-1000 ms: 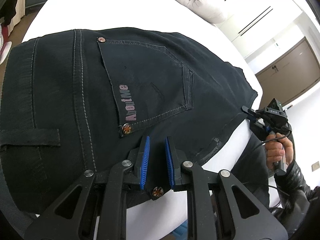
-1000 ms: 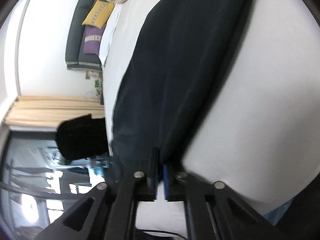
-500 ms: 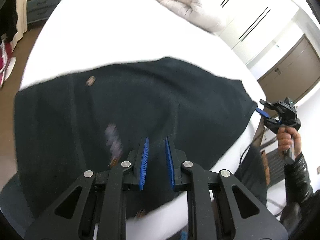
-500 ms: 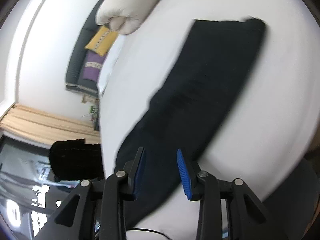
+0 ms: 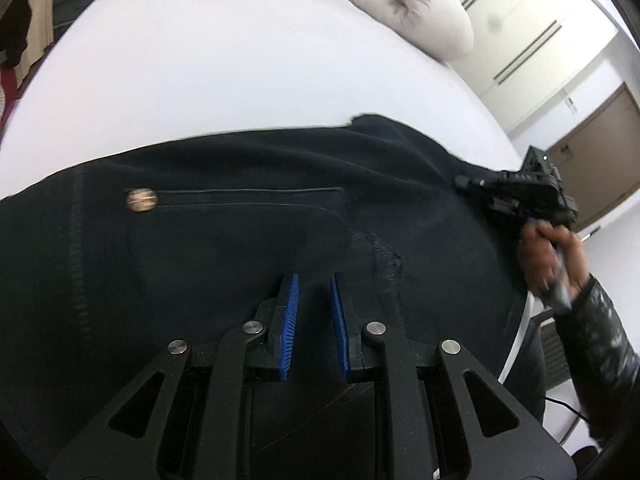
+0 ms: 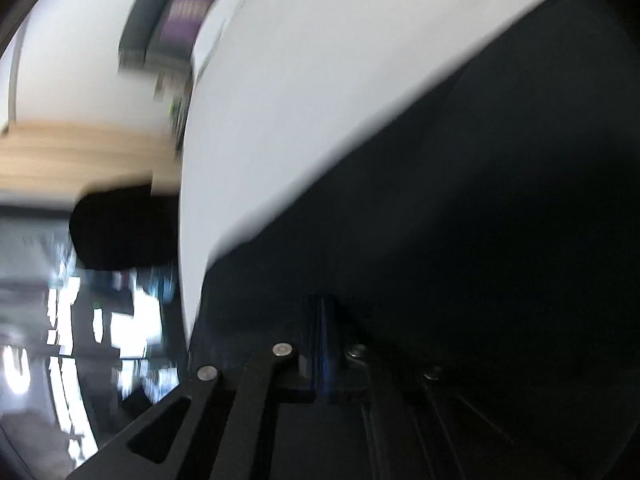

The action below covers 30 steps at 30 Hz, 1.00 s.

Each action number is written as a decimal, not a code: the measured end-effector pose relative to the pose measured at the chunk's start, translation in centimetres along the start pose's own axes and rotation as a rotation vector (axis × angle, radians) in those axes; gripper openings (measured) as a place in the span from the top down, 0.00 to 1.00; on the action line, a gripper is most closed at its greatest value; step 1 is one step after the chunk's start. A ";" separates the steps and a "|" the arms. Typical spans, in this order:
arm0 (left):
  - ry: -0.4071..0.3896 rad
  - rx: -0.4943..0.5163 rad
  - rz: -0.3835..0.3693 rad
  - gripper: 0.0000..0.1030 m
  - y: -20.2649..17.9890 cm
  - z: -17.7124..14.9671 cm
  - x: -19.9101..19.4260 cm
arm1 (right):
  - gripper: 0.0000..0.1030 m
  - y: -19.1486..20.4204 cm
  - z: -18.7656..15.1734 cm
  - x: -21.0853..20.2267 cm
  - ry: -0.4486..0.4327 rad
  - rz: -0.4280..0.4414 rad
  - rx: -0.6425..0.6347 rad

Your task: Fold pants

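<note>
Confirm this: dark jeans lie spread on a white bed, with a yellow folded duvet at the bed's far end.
Not quite. The folded duvet at the far end is off-white or beige, not yellow, as the left wrist view shows. The rest holds: dark jeans lie spread on a white bed.

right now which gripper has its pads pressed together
The right gripper: its blue pads meet with no gap. The left gripper keeps its pads apart, with the black pants seen through the gap.

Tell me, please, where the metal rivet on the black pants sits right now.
In the left wrist view the rivet sits left of centre on the black pants, at the left end of a pocket seam, up and left of the left gripper.
</note>
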<state>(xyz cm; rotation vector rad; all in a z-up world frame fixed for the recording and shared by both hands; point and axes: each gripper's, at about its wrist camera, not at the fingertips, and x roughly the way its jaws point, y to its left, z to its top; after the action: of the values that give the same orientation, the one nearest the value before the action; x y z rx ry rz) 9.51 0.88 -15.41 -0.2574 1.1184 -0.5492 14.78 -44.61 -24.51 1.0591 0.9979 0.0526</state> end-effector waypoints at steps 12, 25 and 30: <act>-0.048 -0.061 -0.064 0.84 2.1 -1.3 -0.8 | 0.92 5.6 -4.8 -1.2 0.019 -0.095 -0.137; -0.057 -0.067 -0.066 0.84 2.7 -1.5 -1.3 | 0.94 1.7 4.8 -4.4 -0.319 -0.163 0.039; -0.063 -0.065 -0.054 0.84 2.4 -1.8 -1.4 | 0.94 8.9 -5.0 2.0 0.082 0.068 -0.188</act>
<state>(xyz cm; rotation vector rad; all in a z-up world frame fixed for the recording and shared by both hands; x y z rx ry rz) 8.09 3.73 -16.23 -0.3599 1.0715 -0.5500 16.06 -35.46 -19.80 0.9236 1.0100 0.2431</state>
